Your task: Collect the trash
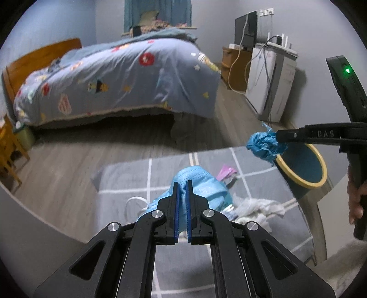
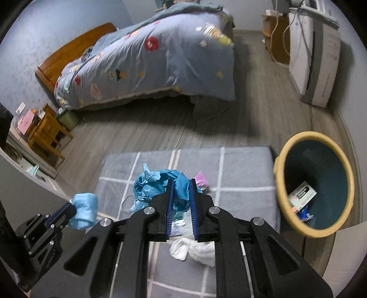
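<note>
Mask (image 1: pixel 201 183) pinched in left gripper (image 1: pixel 182 183) – crumpled blue bag (image 2: pixel 158 183) clamped in right gripper (image 2: pixel 181 183)

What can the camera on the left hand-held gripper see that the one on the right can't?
Only the left wrist view shows the window curtain above the bed, and the person's hand.

Only the right wrist view looks down into the trash bin, where a white box lies, and shows the pink box by the wall.

Both show the bed, the grey mat, the left hand-held gripper pinching a blue face mask, and the right hand-held gripper pinching a crumpled blue bag.
</note>
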The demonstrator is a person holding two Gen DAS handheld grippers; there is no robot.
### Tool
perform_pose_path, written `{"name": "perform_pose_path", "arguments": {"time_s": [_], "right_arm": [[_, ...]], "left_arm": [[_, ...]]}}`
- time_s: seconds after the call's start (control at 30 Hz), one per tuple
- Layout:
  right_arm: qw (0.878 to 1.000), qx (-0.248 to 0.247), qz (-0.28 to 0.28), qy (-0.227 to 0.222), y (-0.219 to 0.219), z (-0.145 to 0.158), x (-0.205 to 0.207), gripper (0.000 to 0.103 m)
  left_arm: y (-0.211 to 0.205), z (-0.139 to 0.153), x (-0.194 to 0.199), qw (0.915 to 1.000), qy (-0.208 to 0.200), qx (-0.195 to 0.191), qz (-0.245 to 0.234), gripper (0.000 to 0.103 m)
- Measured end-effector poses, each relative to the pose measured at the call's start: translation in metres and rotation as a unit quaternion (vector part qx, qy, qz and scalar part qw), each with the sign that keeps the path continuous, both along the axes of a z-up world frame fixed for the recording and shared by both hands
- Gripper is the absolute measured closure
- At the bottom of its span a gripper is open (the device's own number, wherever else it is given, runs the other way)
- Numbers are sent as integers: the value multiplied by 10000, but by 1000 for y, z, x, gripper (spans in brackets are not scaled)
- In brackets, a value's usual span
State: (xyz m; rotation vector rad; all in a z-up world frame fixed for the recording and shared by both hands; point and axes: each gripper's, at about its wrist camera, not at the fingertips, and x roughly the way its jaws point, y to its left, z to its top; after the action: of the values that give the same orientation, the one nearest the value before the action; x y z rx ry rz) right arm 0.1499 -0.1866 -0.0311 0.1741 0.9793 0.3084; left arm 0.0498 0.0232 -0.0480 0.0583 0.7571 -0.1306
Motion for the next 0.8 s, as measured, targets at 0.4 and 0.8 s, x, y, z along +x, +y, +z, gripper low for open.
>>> {"name": "perform_pose_path", "arguments": {"time_s": [0.4, 0.8], "right_arm": [[9987, 232, -395, -232, -69, 18, 6, 90], [9965, 392, -716, -168, -135, 10, 16, 90]], "left_arm": [[-50, 15, 15, 9993, -130, -114, -331, 97], [-117, -1, 30, 9967, -2, 183, -790, 97]]}}
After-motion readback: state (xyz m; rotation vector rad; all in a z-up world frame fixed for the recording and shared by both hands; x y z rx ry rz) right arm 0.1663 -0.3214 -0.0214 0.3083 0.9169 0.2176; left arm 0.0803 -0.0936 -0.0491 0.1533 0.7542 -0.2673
